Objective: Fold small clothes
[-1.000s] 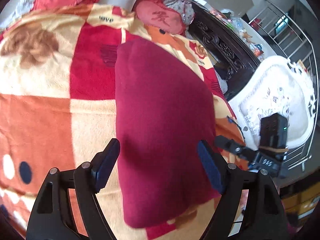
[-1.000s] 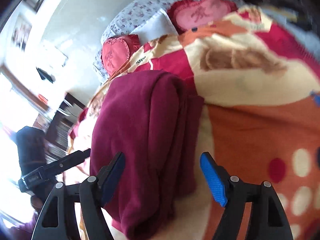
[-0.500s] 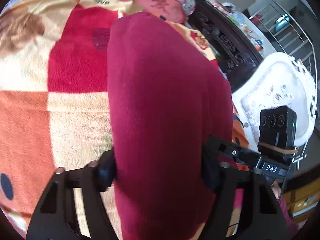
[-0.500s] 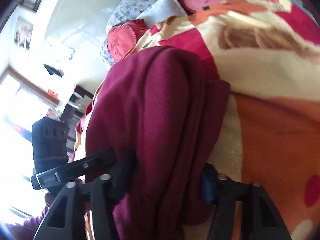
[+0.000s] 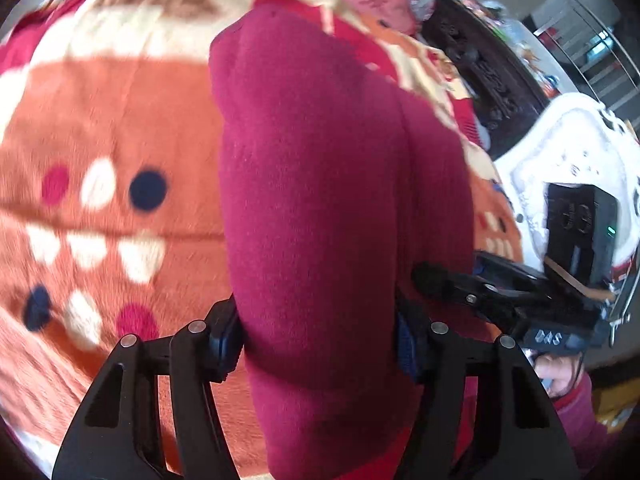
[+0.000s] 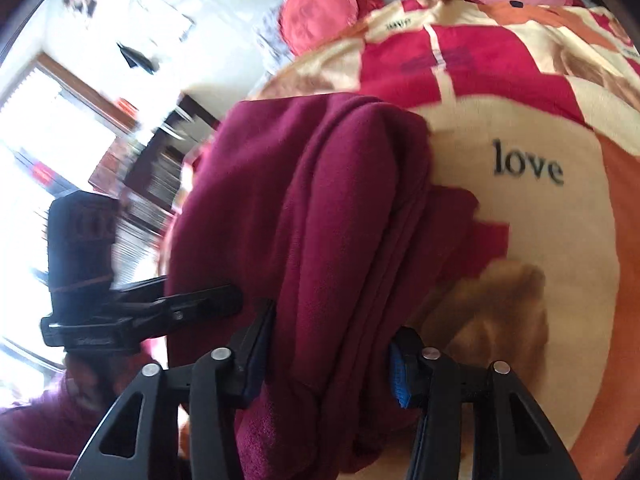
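Observation:
A folded dark red garment (image 5: 328, 184) hangs lifted over the patterned blanket (image 5: 100, 128) on the bed. My left gripper (image 5: 320, 340) is shut on its near end, blue pads pressed into the thick cloth. In the right wrist view the same garment (image 6: 304, 216) shows as several stacked layers, and my right gripper (image 6: 332, 360) is shut on its near end. The right gripper (image 5: 500, 292) shows beside the cloth in the left wrist view, and the left gripper (image 6: 160, 308) shows at the left in the right wrist view.
Red heart pillows (image 6: 320, 12) lie at the head of the bed. A dark carved headboard (image 5: 480, 64) and a white chair (image 5: 568, 152) stand to the right of the bed. A bright window (image 6: 48, 128) is on the left.
Both grippers went from open around the garment to shut on it. The garment has been lifted off the blanket and carried over a different patch of it.

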`<state>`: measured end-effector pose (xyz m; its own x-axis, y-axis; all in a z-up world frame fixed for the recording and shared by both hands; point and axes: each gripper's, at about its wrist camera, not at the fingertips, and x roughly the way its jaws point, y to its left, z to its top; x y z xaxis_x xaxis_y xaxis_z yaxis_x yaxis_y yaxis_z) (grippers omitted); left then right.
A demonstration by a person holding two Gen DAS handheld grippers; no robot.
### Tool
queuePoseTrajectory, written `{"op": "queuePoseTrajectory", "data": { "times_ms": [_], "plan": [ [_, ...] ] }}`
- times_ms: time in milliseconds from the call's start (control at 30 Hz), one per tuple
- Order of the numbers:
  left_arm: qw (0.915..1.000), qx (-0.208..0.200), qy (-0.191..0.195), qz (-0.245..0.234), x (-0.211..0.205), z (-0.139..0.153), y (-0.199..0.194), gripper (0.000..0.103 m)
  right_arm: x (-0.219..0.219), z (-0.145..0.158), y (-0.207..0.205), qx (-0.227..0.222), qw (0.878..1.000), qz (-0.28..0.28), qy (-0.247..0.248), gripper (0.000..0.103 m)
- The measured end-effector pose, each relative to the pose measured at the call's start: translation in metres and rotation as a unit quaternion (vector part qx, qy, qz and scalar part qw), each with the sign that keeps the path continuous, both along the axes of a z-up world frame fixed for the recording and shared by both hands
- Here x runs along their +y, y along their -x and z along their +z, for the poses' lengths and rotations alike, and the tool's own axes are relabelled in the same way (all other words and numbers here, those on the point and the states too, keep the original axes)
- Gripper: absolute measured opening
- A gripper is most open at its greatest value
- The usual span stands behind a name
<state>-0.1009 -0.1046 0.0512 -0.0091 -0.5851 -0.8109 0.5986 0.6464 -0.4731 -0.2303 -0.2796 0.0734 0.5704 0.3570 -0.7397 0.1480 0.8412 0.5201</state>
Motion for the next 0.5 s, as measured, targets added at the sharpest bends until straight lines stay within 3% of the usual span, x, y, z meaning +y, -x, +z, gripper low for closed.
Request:
{"op": "queuePoseTrajectory", "data": {
  "times_ms": [67, 167, 333, 500],
  "plan": [
    [0.9998, 0.005, 0.007, 0.017, 0.004, -0.002, -0.001, 0.067, 0.009, -0.002, -0.003, 0.015, 0.999, -0.003, 0.049, 0.060],
    [0.9995, 0.008, 0.011, 0.030, 0.005, 0.006, -0.001, 0.067, 0.010, 0.018, 0.006, 0.010, 0.997, -0.017, 0.071, 0.060],
    [0.9981, -0.045, -0.014, 0.038, 0.013, 0.022, 0.004, 0.069, 0.018, 0.061, 0.027, -0.028, 0.990, -0.006, 0.139, 0.060],
    [0.9889, -0.136, -0.033, 0.052, 0.019, 0.044, 0.017, 0.069, 0.042, 0.080, 0.033, -0.073, 0.985, 0.024, 0.152, 0.058]
  ]
}}
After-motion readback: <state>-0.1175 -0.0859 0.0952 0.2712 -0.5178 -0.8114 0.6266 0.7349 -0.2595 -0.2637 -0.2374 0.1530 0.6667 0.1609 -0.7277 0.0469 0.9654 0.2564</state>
